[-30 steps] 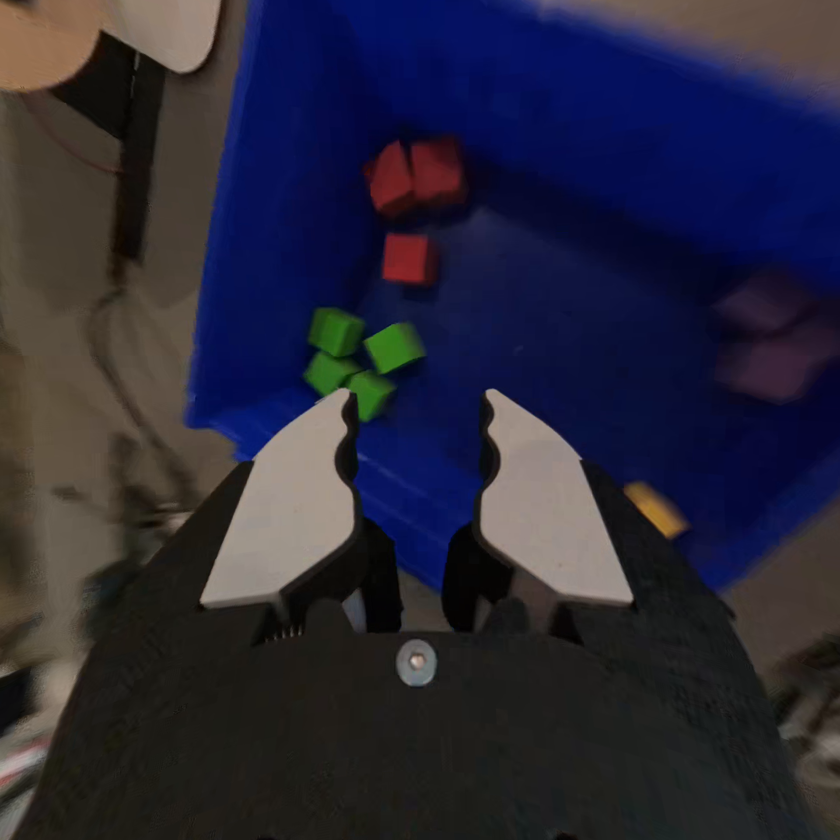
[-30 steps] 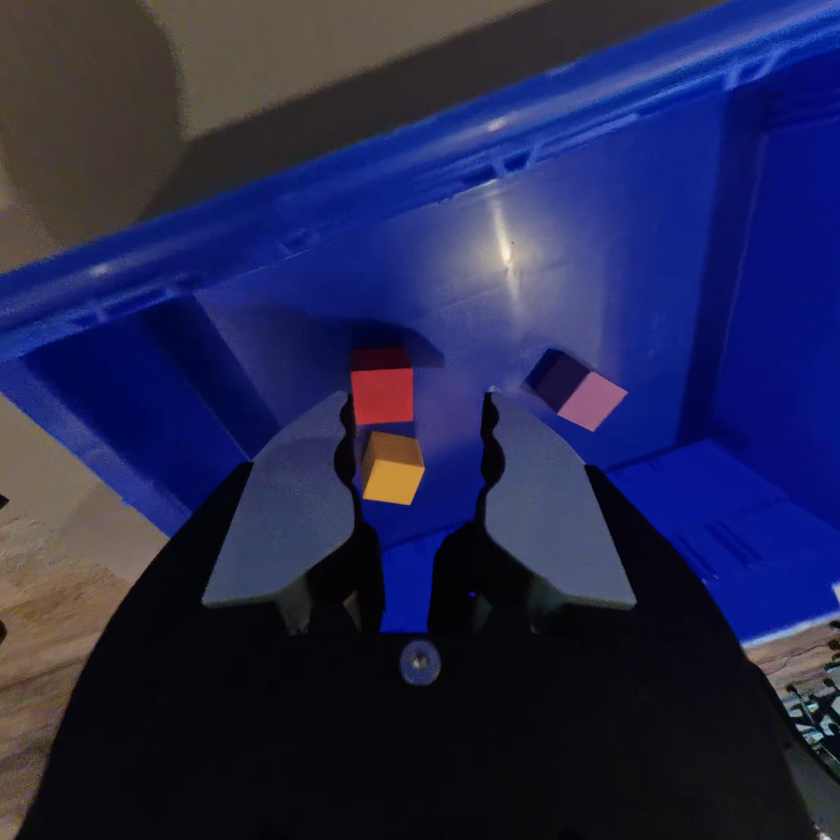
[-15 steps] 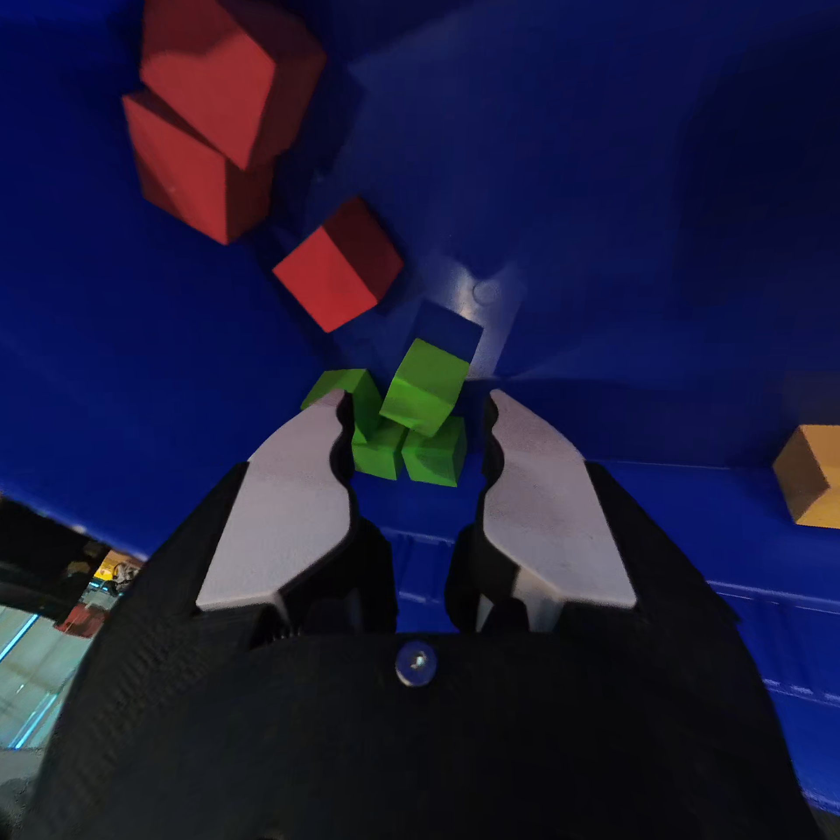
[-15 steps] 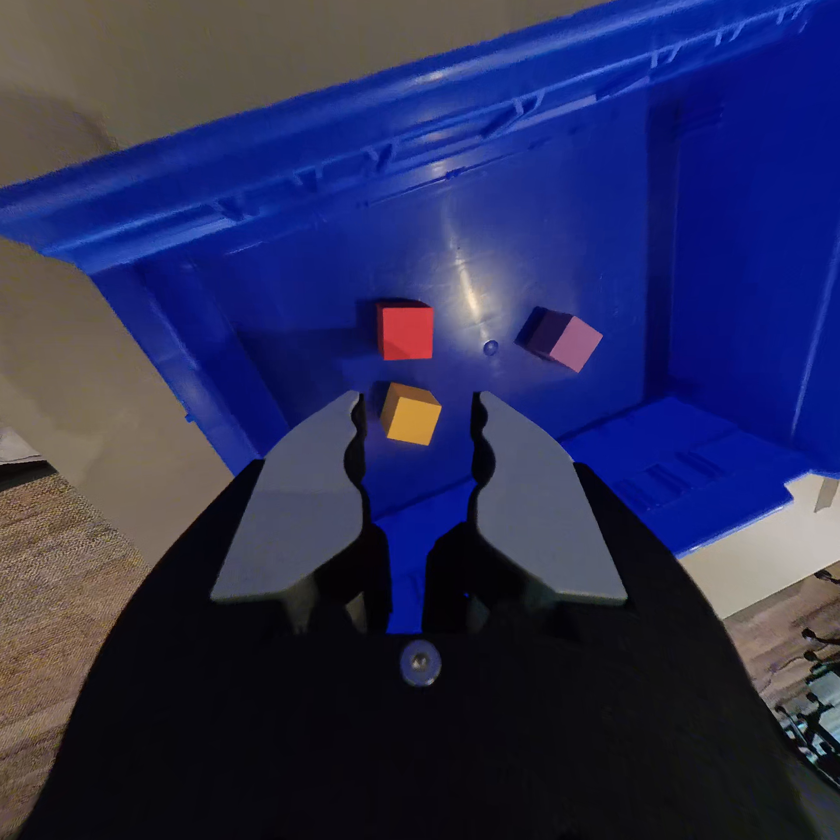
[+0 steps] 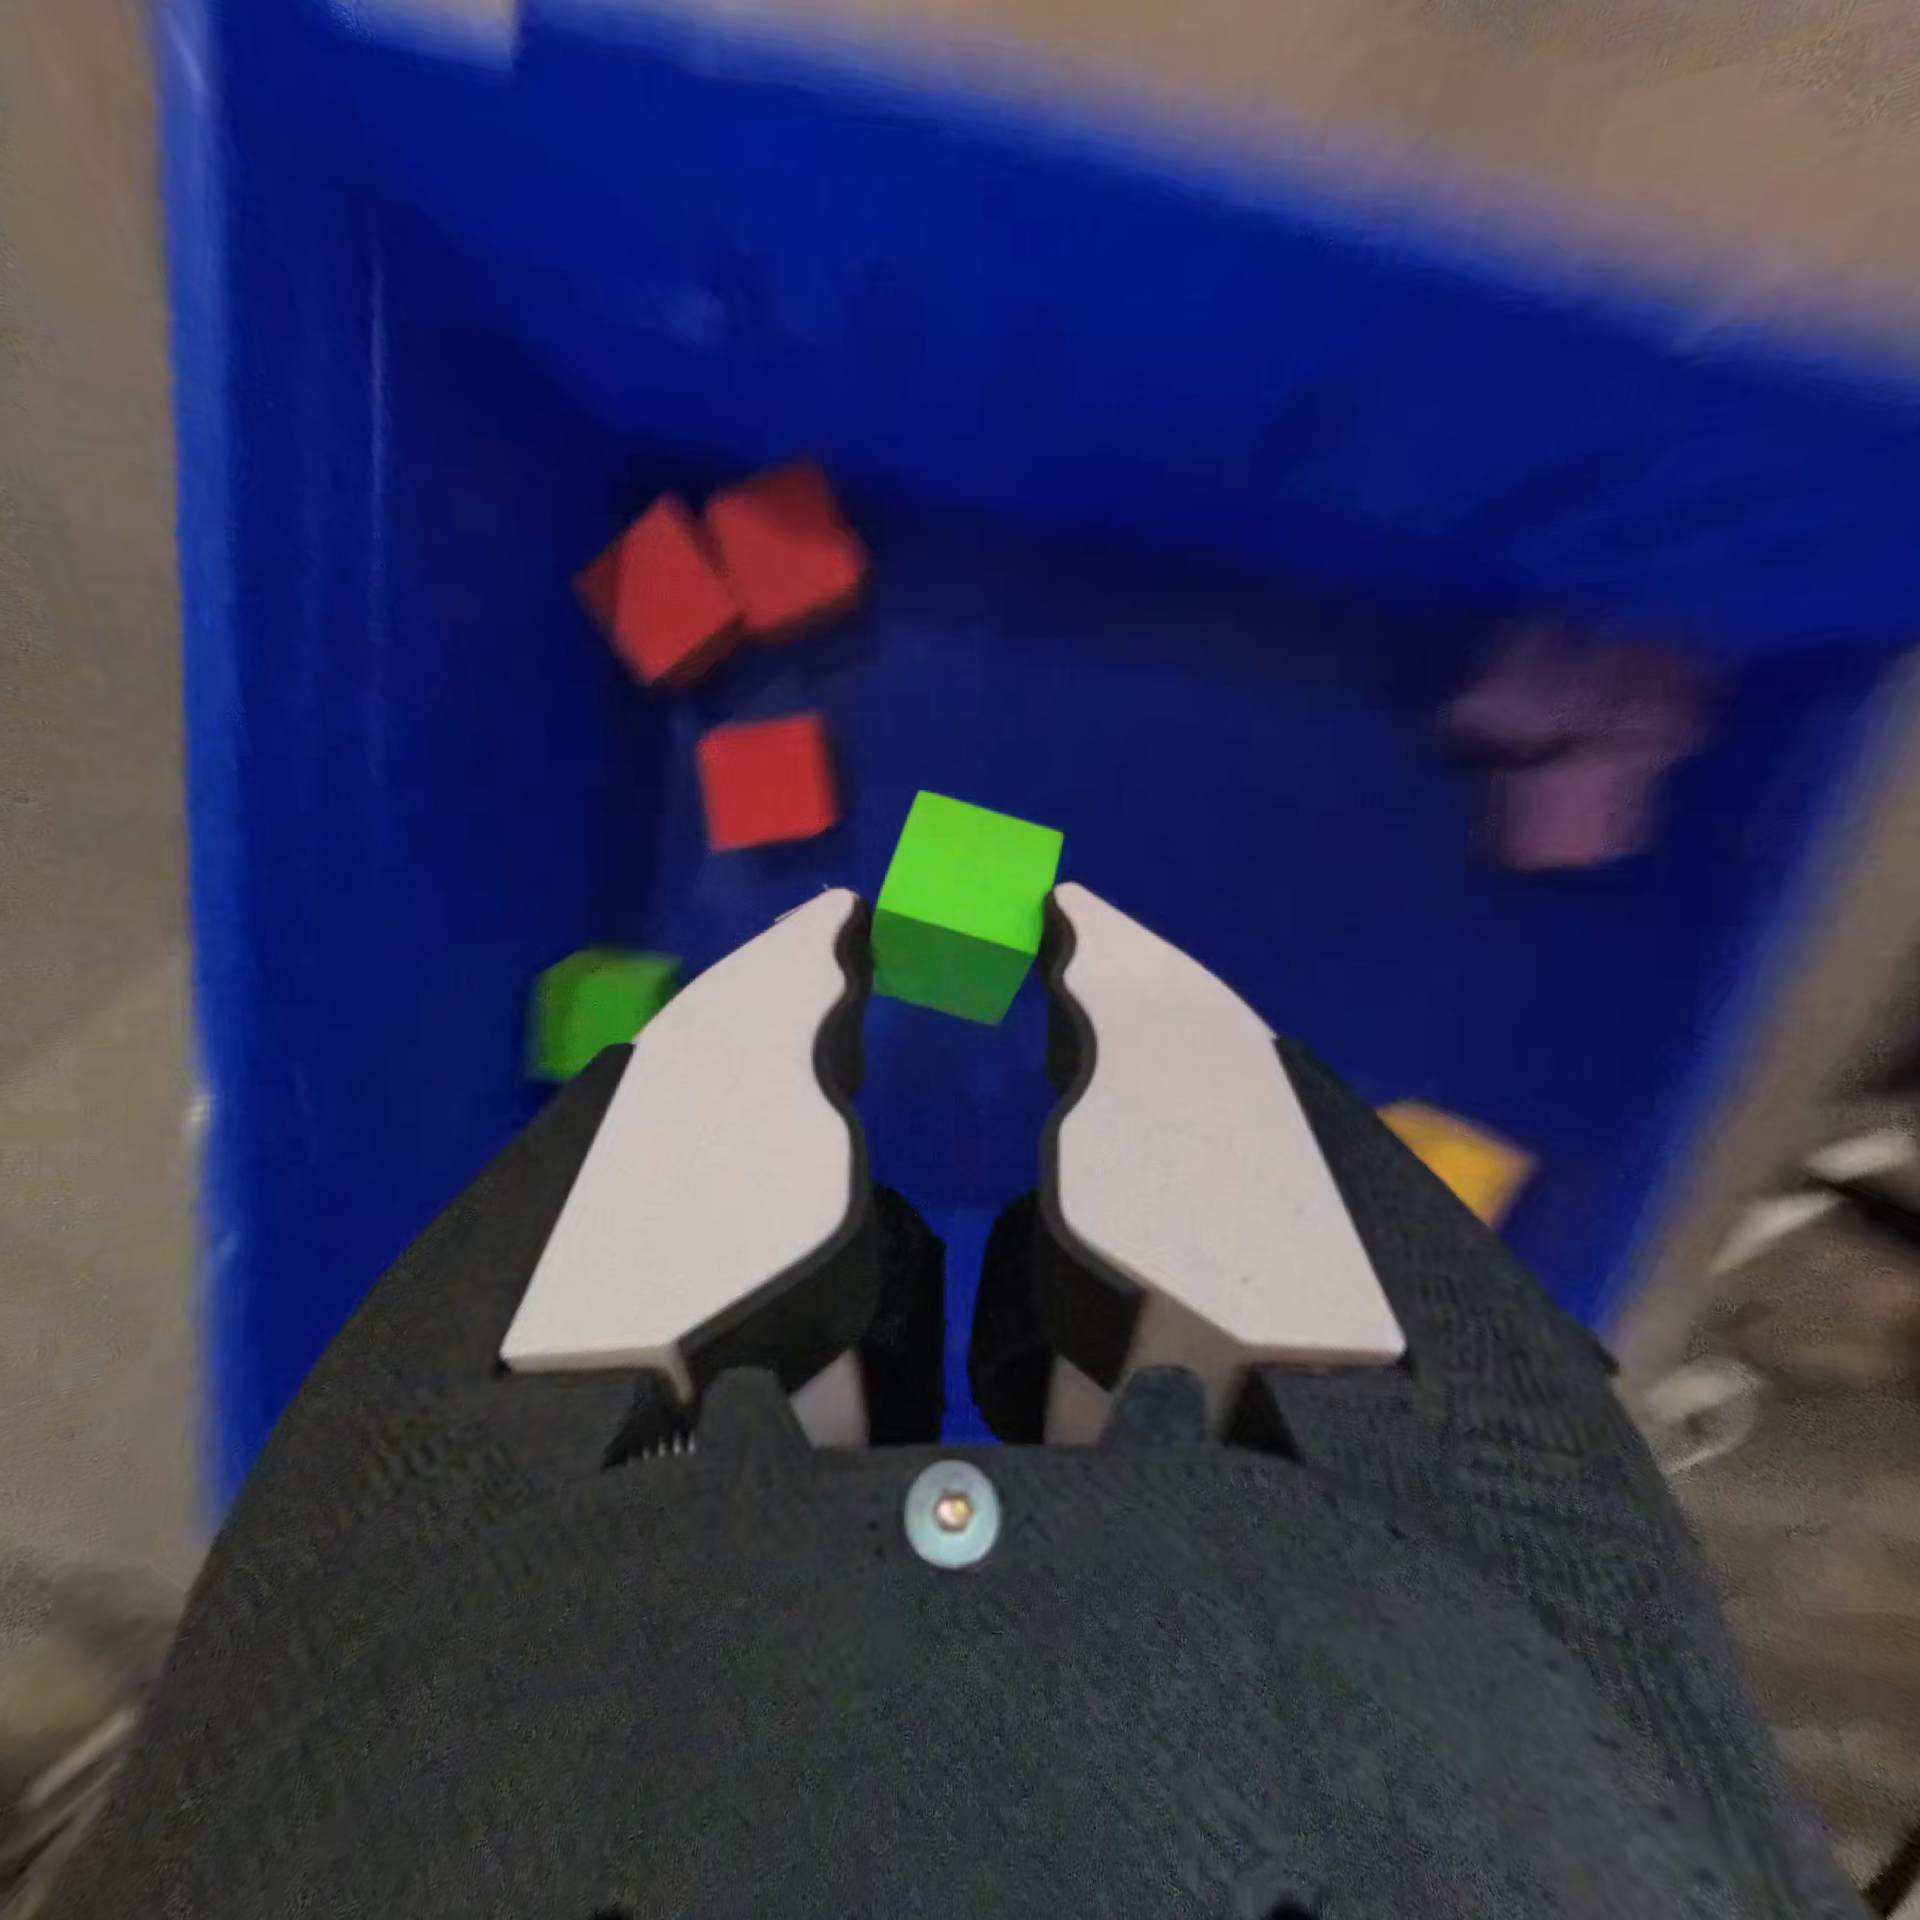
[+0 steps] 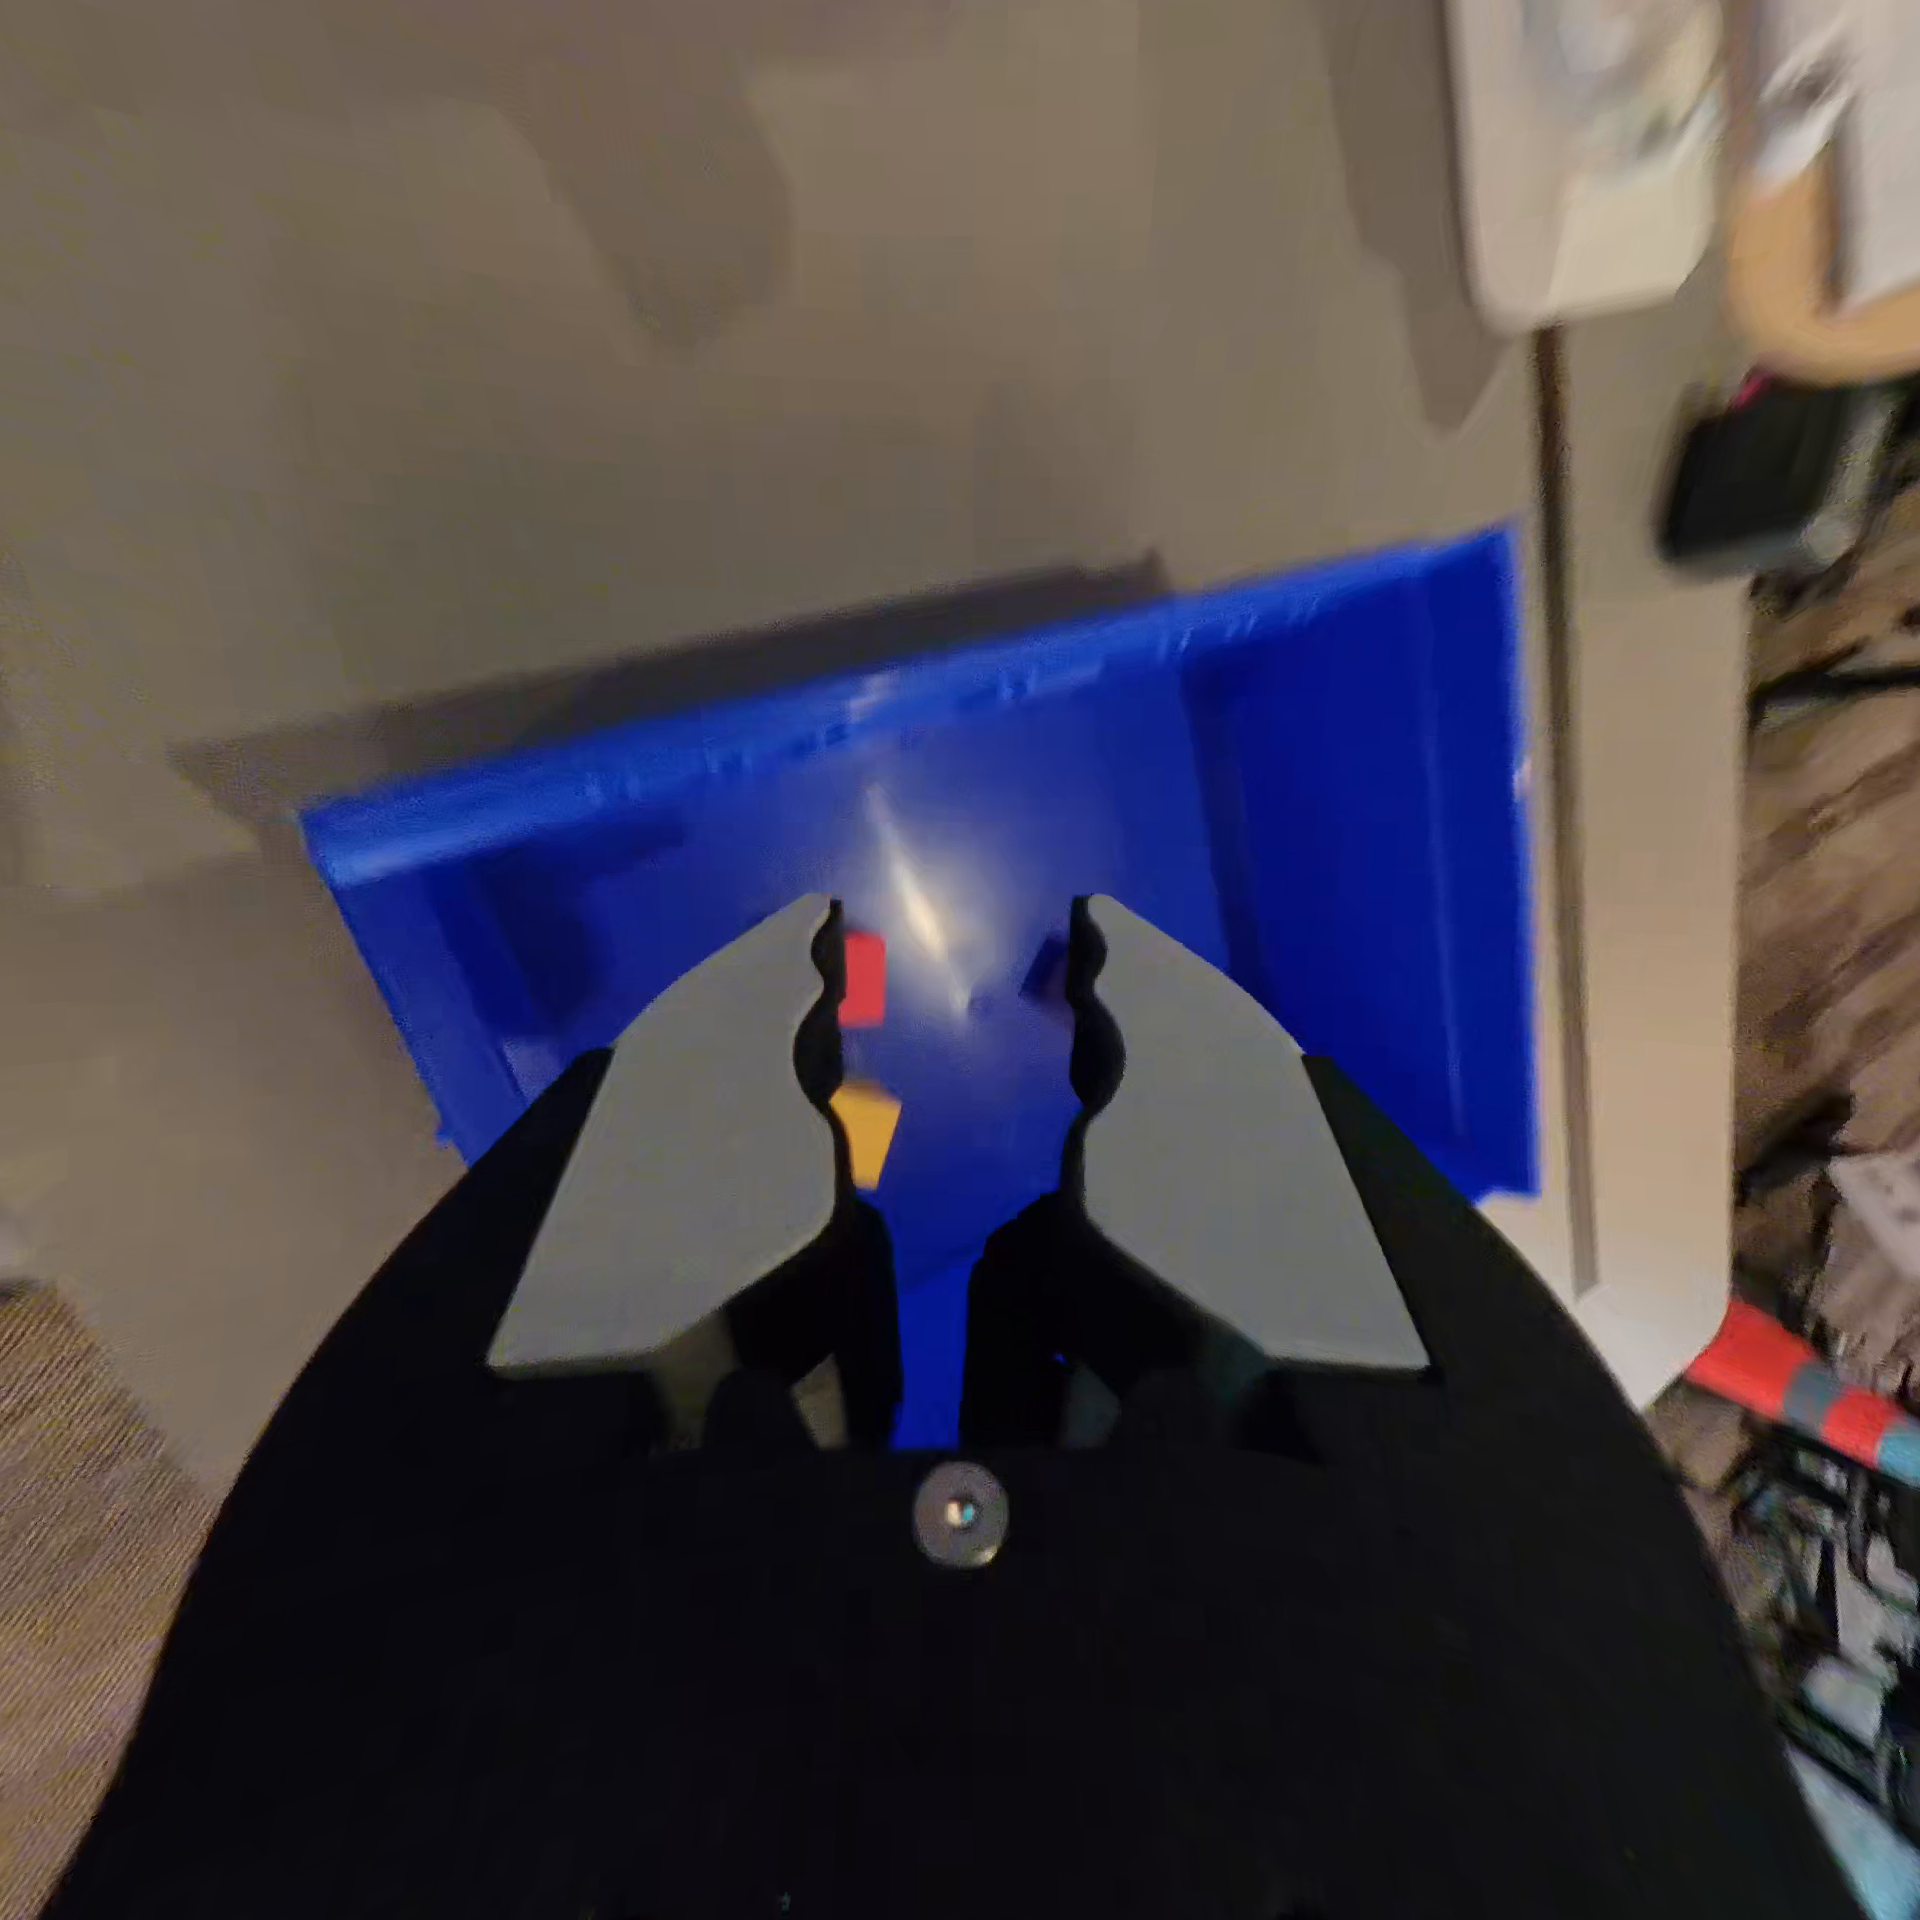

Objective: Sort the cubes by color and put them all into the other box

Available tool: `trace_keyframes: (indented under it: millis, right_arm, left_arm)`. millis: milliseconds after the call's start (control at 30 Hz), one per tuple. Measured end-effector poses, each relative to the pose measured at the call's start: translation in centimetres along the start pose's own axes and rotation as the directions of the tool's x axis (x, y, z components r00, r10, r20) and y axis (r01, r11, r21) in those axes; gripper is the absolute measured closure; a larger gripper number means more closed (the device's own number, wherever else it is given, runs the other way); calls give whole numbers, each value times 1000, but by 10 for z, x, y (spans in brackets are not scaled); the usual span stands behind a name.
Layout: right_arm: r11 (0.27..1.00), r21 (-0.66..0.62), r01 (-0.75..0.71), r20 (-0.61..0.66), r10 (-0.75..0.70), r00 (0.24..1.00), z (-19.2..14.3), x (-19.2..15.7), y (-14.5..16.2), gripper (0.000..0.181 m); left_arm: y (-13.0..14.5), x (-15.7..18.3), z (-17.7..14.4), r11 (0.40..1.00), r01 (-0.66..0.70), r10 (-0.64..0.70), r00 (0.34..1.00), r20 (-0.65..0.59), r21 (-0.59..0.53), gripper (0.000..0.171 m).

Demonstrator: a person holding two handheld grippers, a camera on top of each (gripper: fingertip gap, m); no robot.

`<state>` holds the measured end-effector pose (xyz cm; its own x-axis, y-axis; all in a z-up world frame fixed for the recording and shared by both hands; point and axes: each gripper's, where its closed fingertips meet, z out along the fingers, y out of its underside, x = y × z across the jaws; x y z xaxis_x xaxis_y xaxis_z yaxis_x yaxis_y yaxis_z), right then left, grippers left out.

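Green cube [image 5: 961,904] tilted, pinched above blue bin [image 5: 416,623]

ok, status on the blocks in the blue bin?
In hand: left gripper is shut on one green cube, held above the blue bin. Right gripper is open and empty. Left in the bin: another green cube, three red cubes, blurred purple ones and a yellow one.

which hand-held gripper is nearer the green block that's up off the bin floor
Left. The left hand-held gripper is clamped on the green block. The right hand-held gripper hangs open, back from the blue bin.
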<state>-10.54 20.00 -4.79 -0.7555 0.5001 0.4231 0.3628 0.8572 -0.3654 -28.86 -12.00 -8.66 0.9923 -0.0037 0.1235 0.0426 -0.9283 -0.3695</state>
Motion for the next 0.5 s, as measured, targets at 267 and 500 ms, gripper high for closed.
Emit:
trace_keyframes:
  millis: [267,500]
  right_arm:
    - [786,547,288,-307,-132,943,-54,-28,-158,132]
    - [681,623,385,-322,-225,920,-83,-61,-225,134]
  left_arm:
    - [-111,131,-108,751,447,57,689,-723,486,141]
    - [-138,202,-92,838,460,29,496,-868,292,140]
